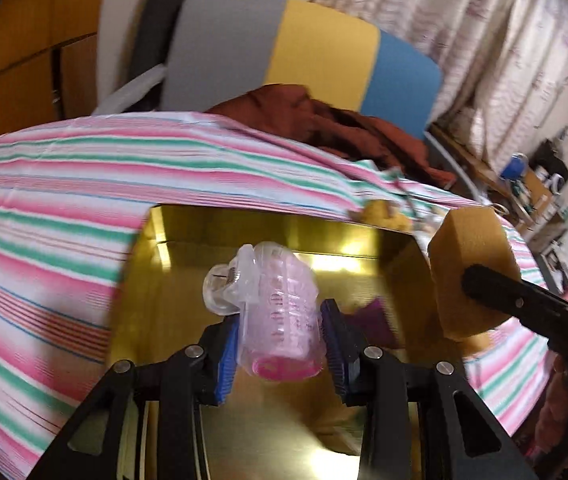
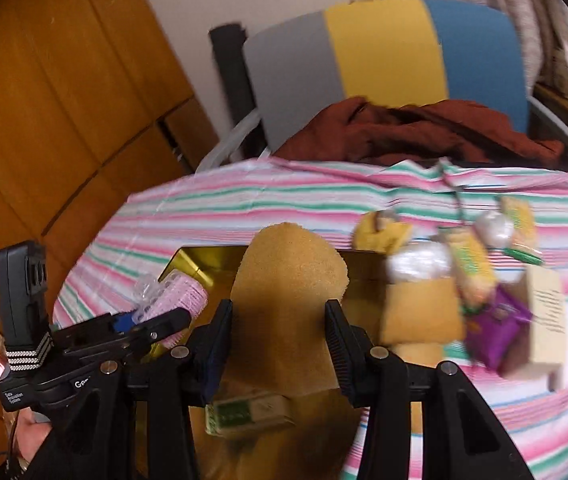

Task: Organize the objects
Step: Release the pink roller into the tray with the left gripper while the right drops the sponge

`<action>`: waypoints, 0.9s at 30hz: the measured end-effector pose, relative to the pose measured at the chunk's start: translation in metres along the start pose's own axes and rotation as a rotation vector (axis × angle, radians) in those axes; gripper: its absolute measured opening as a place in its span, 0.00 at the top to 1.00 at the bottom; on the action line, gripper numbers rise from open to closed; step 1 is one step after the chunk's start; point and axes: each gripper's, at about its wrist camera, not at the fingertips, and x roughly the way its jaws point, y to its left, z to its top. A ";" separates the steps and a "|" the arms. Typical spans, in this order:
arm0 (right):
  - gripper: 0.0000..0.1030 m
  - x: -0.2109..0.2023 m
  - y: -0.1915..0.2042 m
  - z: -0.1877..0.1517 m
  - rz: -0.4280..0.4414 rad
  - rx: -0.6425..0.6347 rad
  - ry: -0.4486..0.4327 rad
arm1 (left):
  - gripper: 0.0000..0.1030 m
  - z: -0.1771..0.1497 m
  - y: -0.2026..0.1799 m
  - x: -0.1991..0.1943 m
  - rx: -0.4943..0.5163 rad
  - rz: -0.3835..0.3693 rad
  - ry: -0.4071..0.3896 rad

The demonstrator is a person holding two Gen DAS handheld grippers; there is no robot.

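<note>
left wrist view: the left gripper (image 1: 280, 344) has its jaws clamped on a clear pink bottle (image 1: 276, 308), held over the gold tray (image 1: 140, 280) on the striped cloth (image 1: 64, 184). the raised marks on the bottle are too blurred to read.

right wrist view: the right gripper (image 2: 280, 344) squeezes a yellow sponge (image 2: 287, 296) above the same tray. a green-labelled packet (image 2: 248, 412) already lies inside. a heap of small items (image 2: 479, 280) waits on the cloth, so much sorting seems left. the left gripper's side reads "data acquisition system".

Grippers: two, left (image 1: 280, 340) and right (image 2: 280, 344)
Bottles: one (image 1: 280, 320)
Sponges: two, one held (image 2: 287, 304), one on the cloth (image 2: 419, 312)
Tins: one (image 1: 220, 224)
Chairs: one (image 2: 383, 52)
Purple packets: one (image 2: 495, 328)
</note>
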 end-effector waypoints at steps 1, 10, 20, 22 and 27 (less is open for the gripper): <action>0.56 0.009 0.003 0.002 0.001 0.003 0.019 | 0.63 0.001 0.007 0.003 -0.008 0.017 0.006; 0.55 0.083 0.012 0.012 -0.042 0.035 0.141 | 0.63 0.011 0.033 0.023 -0.014 0.097 0.024; 0.44 0.089 0.000 0.021 -0.009 0.141 0.102 | 0.00 0.031 0.041 0.010 -0.062 0.107 -0.081; 0.41 0.084 -0.002 0.021 -0.008 0.151 0.091 | 0.00 0.036 0.041 0.001 -0.076 0.091 -0.105; 0.41 0.068 -0.004 0.017 0.021 0.175 0.065 | 0.00 0.038 0.044 -0.015 -0.129 0.106 -0.135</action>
